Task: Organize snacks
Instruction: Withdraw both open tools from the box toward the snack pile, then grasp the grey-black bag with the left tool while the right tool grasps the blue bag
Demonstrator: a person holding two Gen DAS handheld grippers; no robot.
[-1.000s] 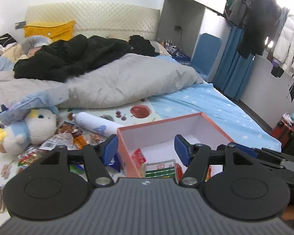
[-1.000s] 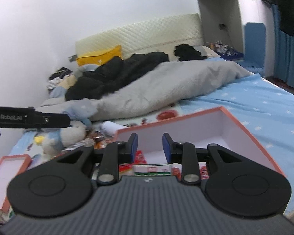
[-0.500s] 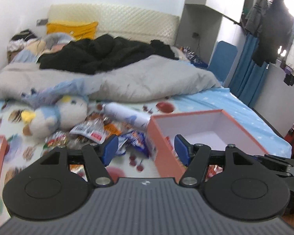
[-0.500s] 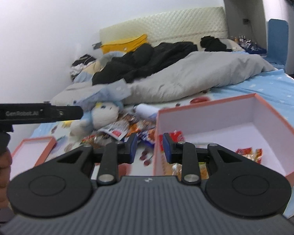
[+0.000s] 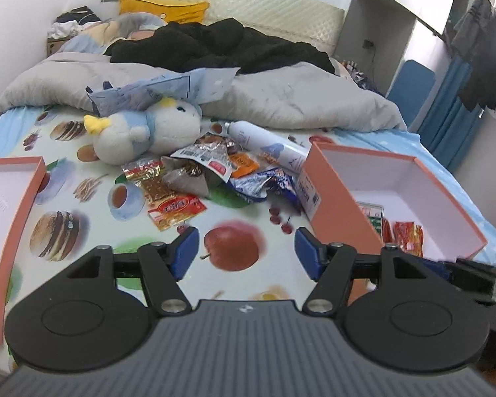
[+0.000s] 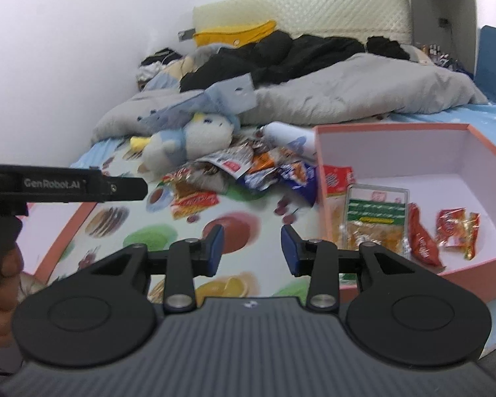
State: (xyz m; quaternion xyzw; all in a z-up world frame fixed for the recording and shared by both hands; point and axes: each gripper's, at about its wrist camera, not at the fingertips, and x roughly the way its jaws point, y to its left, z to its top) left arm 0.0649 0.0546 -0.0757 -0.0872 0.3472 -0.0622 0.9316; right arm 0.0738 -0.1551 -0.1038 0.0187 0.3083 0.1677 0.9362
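A pile of snack packets (image 5: pixel 211 172) lies on the fruit-print sheet beside a white plush toy (image 5: pixel 148 132); it also shows in the right wrist view (image 6: pixel 234 172). An orange box (image 5: pixel 393 195) with a white inside stands to the right and holds several packets (image 6: pixel 373 218). My left gripper (image 5: pixel 244 248) is open and empty, above the sheet short of the pile. My right gripper (image 6: pixel 251 248) is open and empty, left of the box (image 6: pixel 446 152).
The box lid (image 5: pixel 6 205) lies at the left. A white spray bottle (image 5: pixel 268 145) lies behind the pile. A grey duvet (image 5: pixel 297 99) and black clothes (image 5: pixel 215 46) cover the far bed. The left gripper's body (image 6: pixel 66 185) shows in the right wrist view.
Both grippers have swung left from over the box toward the snack pile. The right gripper's jaws have opened wider.
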